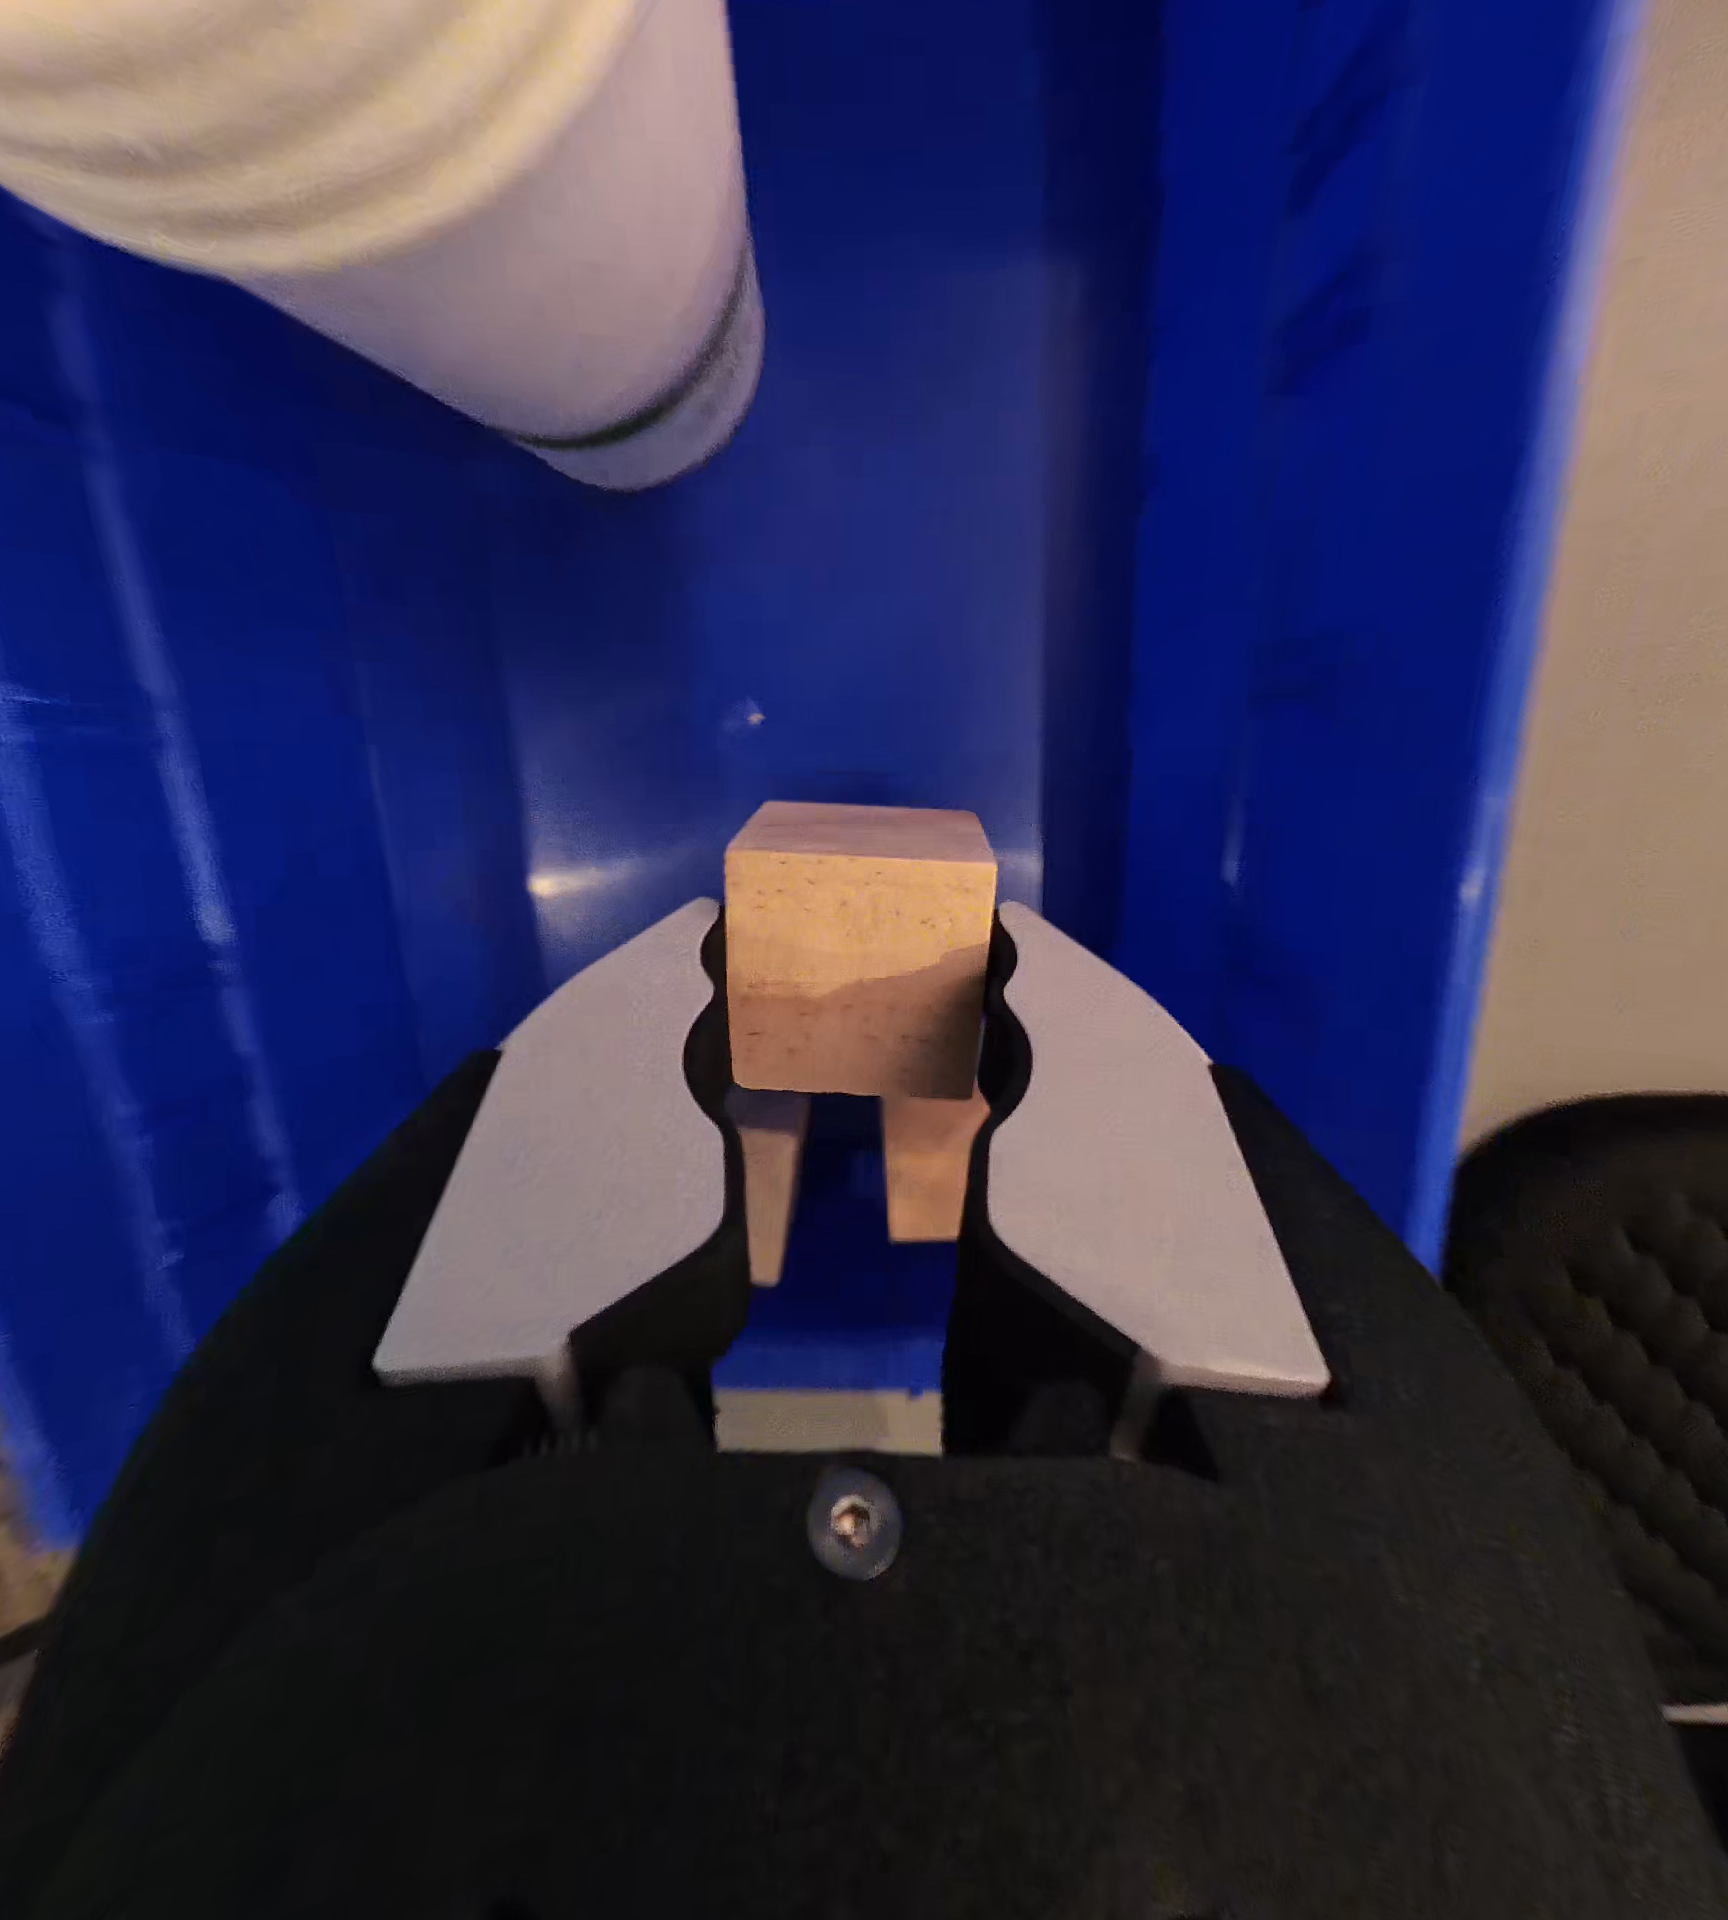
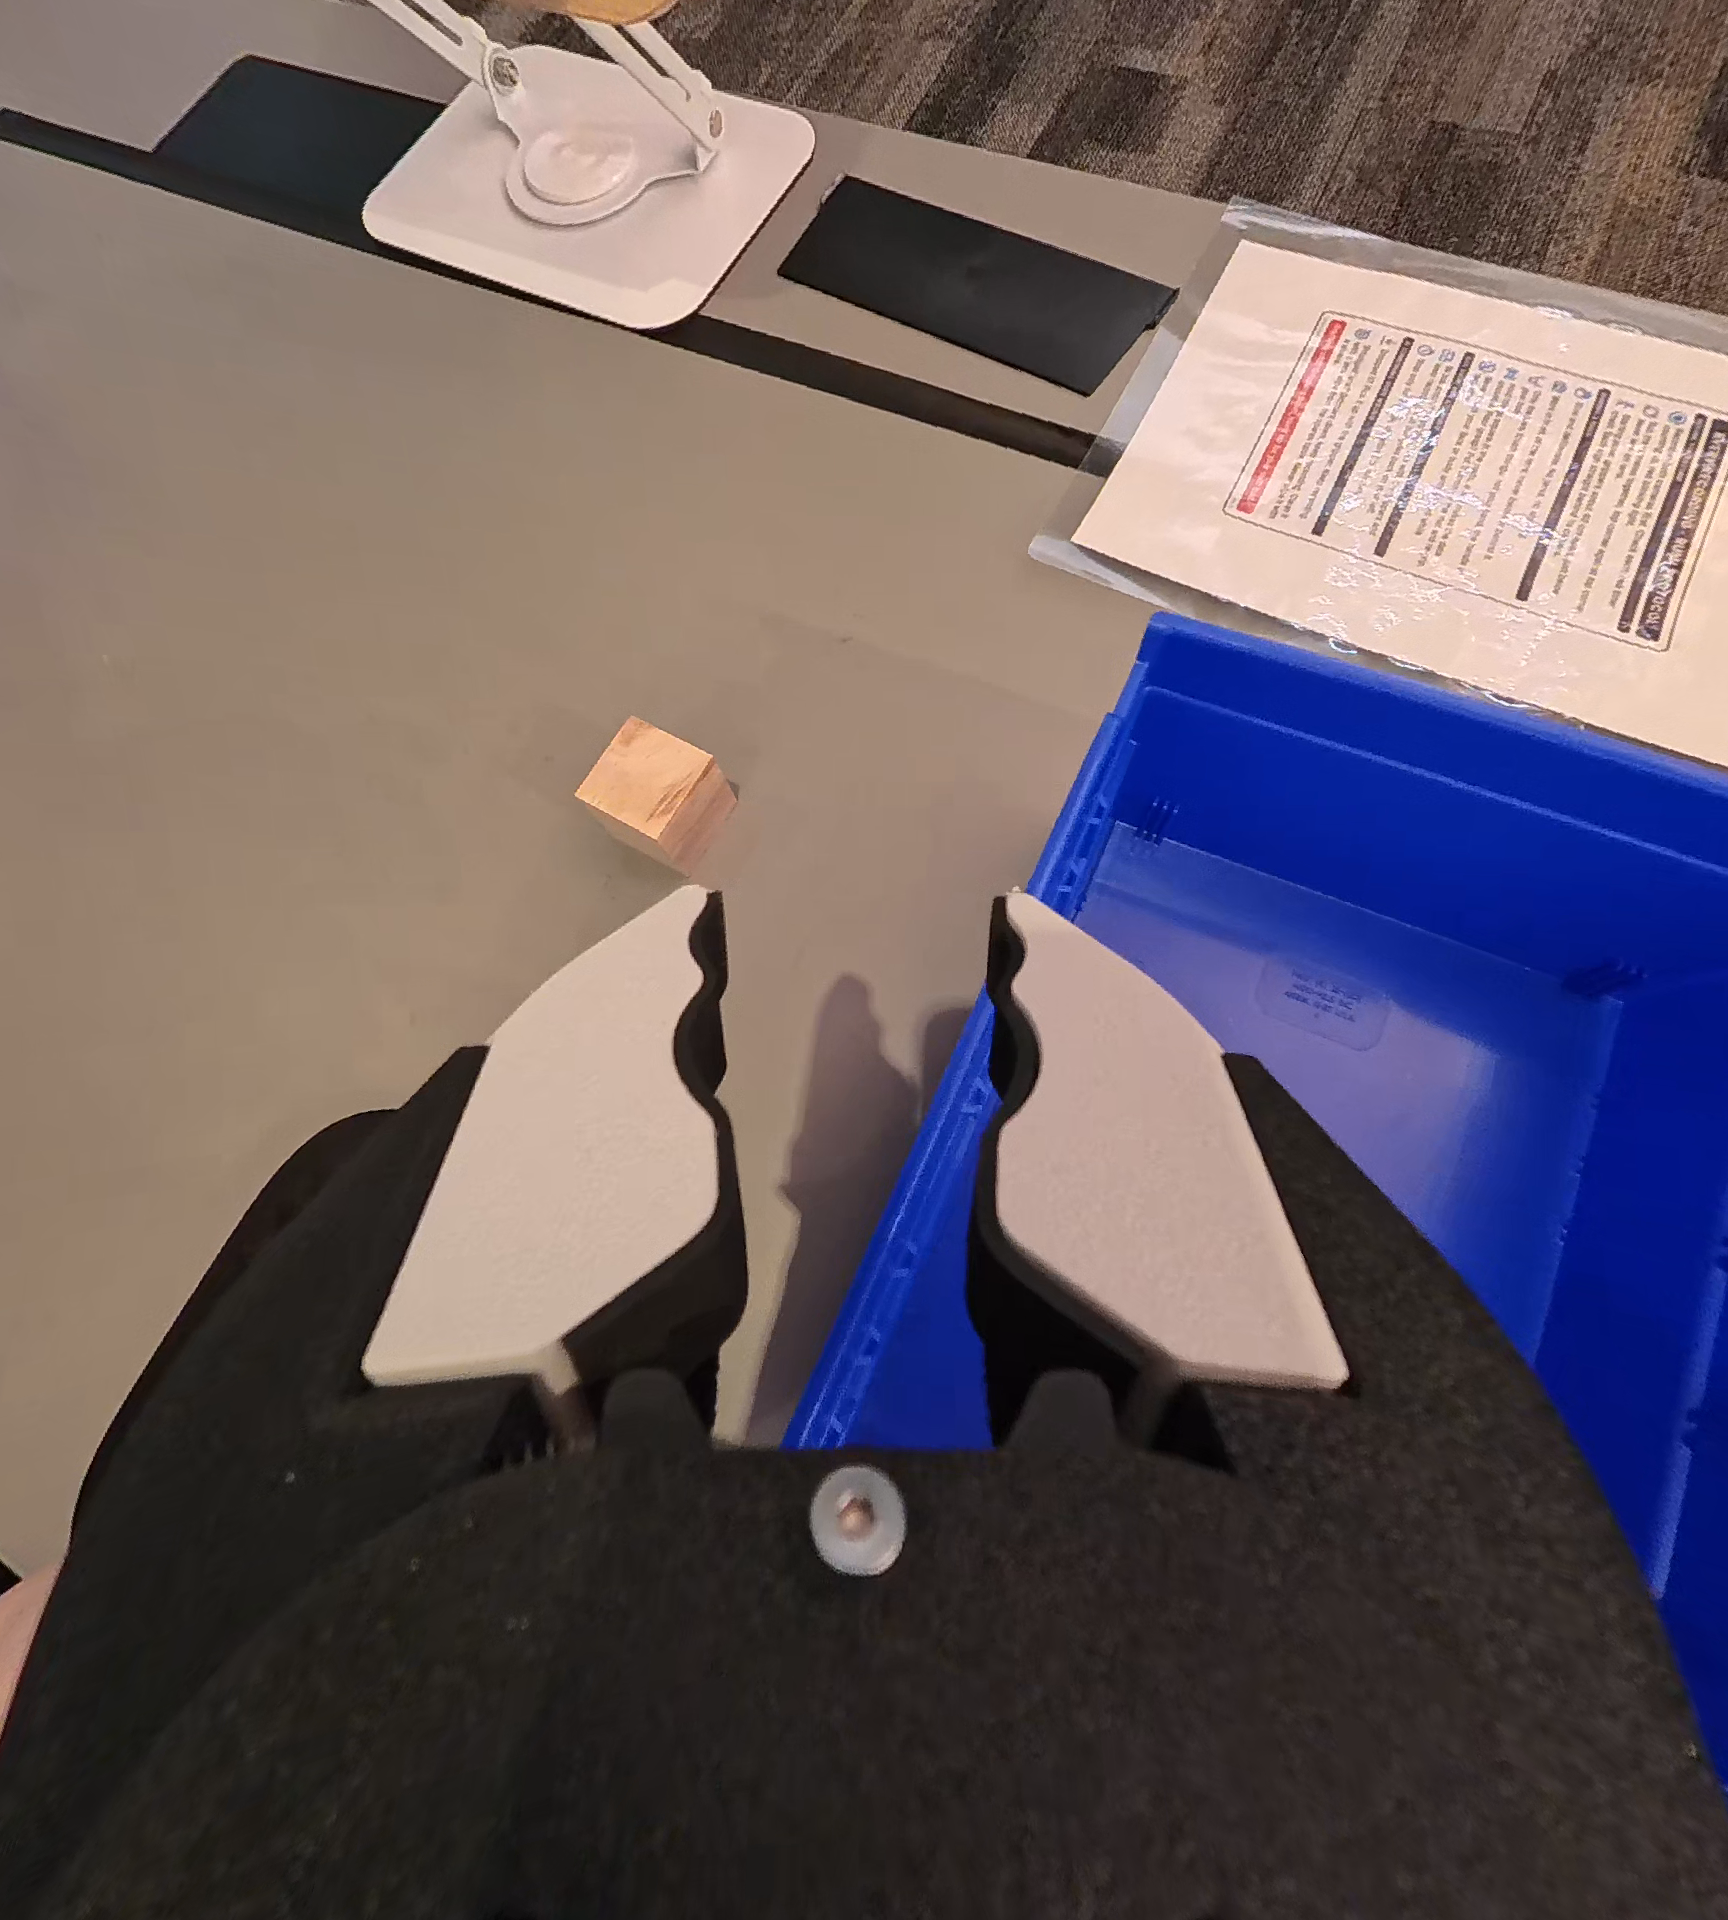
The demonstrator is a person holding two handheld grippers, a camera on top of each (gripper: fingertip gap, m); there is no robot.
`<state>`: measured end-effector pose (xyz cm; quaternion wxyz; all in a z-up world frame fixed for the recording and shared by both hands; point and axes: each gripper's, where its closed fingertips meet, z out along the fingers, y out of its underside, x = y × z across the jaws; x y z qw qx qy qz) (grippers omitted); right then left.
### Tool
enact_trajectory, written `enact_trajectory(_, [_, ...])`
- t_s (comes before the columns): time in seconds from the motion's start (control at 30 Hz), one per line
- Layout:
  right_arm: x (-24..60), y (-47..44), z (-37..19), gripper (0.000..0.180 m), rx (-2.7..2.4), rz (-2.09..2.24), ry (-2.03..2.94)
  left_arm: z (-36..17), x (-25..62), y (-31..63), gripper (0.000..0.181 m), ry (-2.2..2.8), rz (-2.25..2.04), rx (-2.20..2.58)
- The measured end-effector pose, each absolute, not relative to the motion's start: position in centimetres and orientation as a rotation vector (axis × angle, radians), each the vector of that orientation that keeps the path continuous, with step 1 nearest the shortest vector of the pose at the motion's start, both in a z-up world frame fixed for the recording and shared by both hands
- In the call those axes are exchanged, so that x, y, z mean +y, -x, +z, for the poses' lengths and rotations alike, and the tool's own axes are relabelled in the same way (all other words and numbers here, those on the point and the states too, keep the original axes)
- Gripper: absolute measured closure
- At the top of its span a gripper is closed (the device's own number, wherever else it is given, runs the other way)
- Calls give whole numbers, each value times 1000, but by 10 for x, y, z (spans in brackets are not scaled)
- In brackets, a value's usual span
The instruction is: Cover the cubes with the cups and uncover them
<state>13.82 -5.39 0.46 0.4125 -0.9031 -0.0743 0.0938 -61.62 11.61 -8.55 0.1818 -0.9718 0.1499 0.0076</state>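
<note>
Two hand-held grippers: left (image 1: 855, 997) clamps a squarely-facing wooden cube (image 1: 860, 966) over a blue bin (image 1: 1255, 623), right (image 2: 855, 997) gapes empty.

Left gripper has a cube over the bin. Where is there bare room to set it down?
The grey table lies bare left of the loose cube, up to the white stand base. The blue bin floor is also bare. It is tighter between that cube and the bin wall, where the right gripper sits open.
</note>
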Motion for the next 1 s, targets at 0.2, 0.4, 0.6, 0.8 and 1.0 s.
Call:
enact_trajectory(0.2, [-54,-140,6,132,-175,224,2269,42,121,576,136,2478,107,644])
enact_trajectory(0.4, [-57,-136,5,132,-198,199,2289,95,85,389,136,2018,-101,1329])
enact_trajectory(0.6, [-59,-135,12,132,-202,184,2265,28,54,238,136,1744,-153,1834])
enact_trajectory(0.8, [-57,-129,9,132,-241,183,2278,-66,34,137,136,1813,-351,2041])
enact_trajectory(1.0, [-60,-131,6,132,-231,202,2270,-120,41,95,136,1791,-276,2168])
